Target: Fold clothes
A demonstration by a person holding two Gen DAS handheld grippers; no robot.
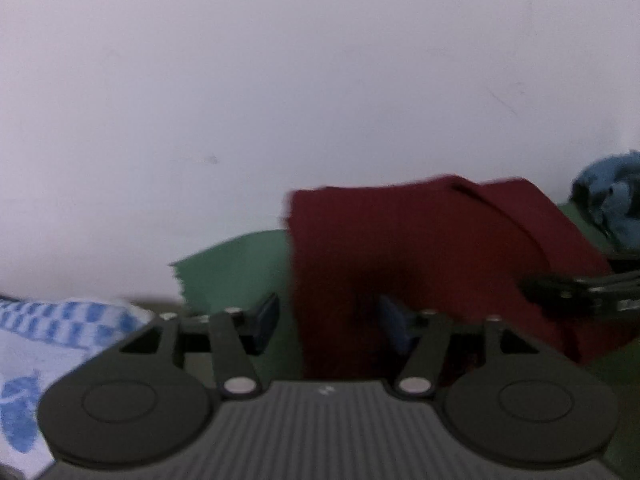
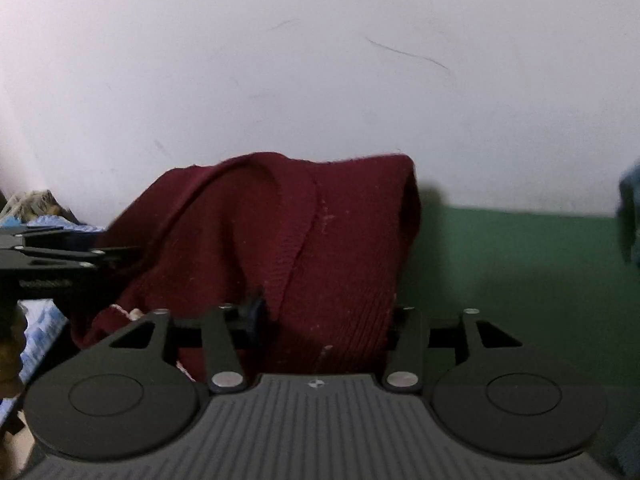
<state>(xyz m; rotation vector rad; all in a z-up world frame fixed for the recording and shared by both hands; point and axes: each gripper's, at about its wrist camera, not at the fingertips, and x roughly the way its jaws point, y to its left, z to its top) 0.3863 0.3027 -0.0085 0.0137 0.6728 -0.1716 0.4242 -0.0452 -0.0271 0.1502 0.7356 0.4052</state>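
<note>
A dark red knitted garment (image 1: 420, 240) stands bunched on a green surface (image 1: 232, 268) in front of a white wall. My left gripper (image 1: 330, 322) is open. The garment's left edge lies between its blue pads, and the left pad (image 1: 266, 320) is clear of the cloth. In the right wrist view the same garment (image 2: 320, 220) fills the gap of my right gripper (image 2: 326, 314), whose jaws stand wide apart. Its right fingertip is hidden behind the cloth. The two grippers are side by side at the garment's near edge.
A white cloth with blue checks (image 1: 48, 336) lies at the left. A blue garment (image 1: 612, 200) is heaped at the right edge, also in the right wrist view (image 2: 630, 216). Bare green surface (image 2: 520, 260) lies right of the red garment.
</note>
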